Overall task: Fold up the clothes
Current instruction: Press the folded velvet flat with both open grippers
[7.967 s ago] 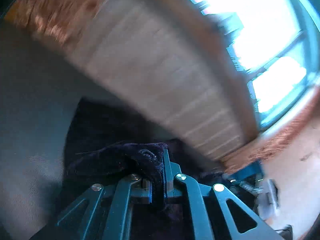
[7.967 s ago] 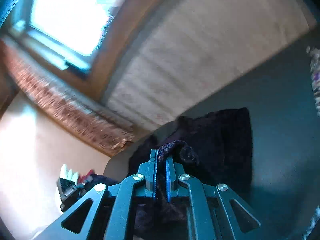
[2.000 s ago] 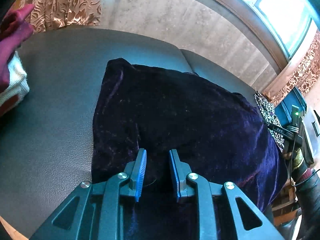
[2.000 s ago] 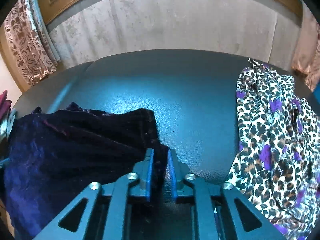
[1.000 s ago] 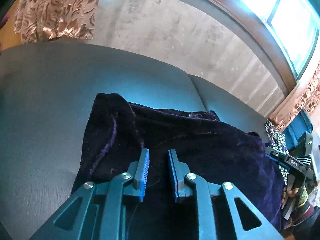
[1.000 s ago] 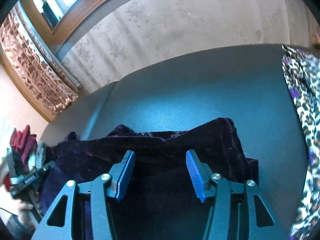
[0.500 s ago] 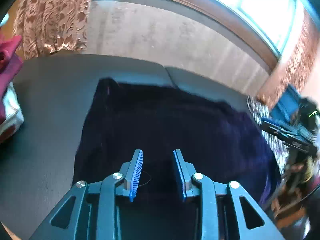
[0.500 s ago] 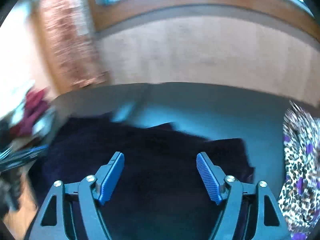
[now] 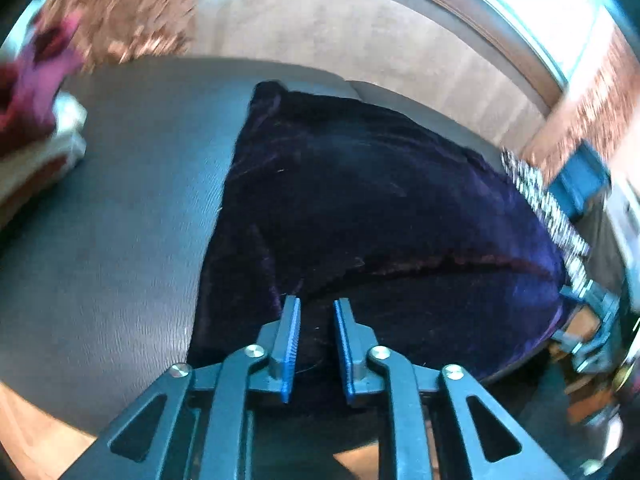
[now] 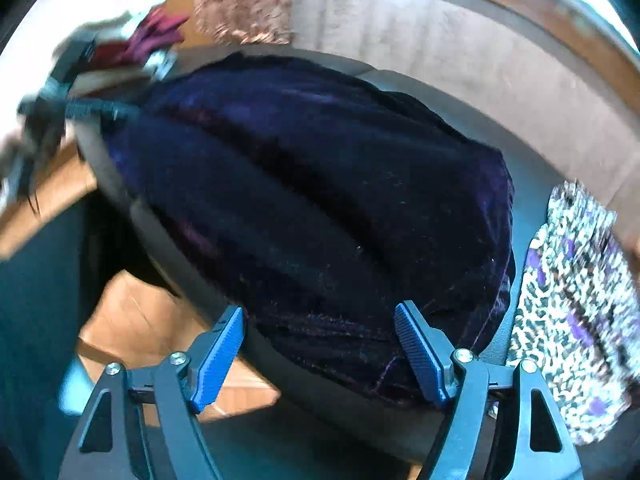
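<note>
While my left tongs (image 9: 315, 344) hang narrowly parted and empty at six o'clock, the velvet garment (image 9: 380, 216) lies doubled over on the dark desk (image 9: 120, 200), with my right tongs (image 10: 320, 354) spread wide, so more folds likely remain.

A domestic room was indicated by a dark leather-like upholstered seat (image 9: 120, 208), brown patterned curtains (image 9: 132, 12) beside a bright wood-framed window (image 9: 532, 12), and a wooden floor (image 10: 140, 312). Garments were laid about: a dark purple velvet cloth (image 10: 320, 200), a leopard-print fabric (image 10: 576, 312) and maroon clothing (image 9: 28, 92).
</note>
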The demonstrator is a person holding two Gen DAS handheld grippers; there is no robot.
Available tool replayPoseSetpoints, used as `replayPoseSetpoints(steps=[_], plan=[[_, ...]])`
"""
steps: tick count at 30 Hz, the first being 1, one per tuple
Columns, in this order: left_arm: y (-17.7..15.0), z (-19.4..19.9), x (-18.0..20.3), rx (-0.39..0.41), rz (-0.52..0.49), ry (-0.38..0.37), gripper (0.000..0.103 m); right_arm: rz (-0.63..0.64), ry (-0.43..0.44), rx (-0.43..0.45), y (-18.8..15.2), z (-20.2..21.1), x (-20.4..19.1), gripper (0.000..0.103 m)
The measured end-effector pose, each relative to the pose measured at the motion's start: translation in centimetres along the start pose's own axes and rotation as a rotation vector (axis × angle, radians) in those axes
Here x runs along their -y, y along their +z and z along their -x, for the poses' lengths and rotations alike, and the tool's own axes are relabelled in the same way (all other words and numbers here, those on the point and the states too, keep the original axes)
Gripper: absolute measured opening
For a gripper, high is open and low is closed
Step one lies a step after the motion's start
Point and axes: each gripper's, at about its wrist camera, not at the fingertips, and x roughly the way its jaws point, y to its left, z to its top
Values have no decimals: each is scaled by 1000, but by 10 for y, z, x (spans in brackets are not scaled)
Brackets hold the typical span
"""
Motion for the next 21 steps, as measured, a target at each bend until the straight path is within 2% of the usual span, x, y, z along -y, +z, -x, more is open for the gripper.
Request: replayPoseSetpoints(steps=[4,6,13,15,18,19,21], plan=[[-4,5,9,-11,6,38,16,-52,50,7,-2,11,7,79],[-3,14,18,1,-8,16,23,-169,95,37,-5,30,23,79],[1,24,36,101,-34,-19,25,-513,122,152,-30,76,73,82],[6,20,38,97,-38,-6,25,-549,157,193,-26,78,78,82],[6,8,36,59,-34,46,27,-516,220,230,-4,70,70,83],[6,4,35,47,-33,63,27,-497,226,221,4,64,66,85],[-1,-3,26,9,-16,80,25,-462,143,118,8,41,59,85]])
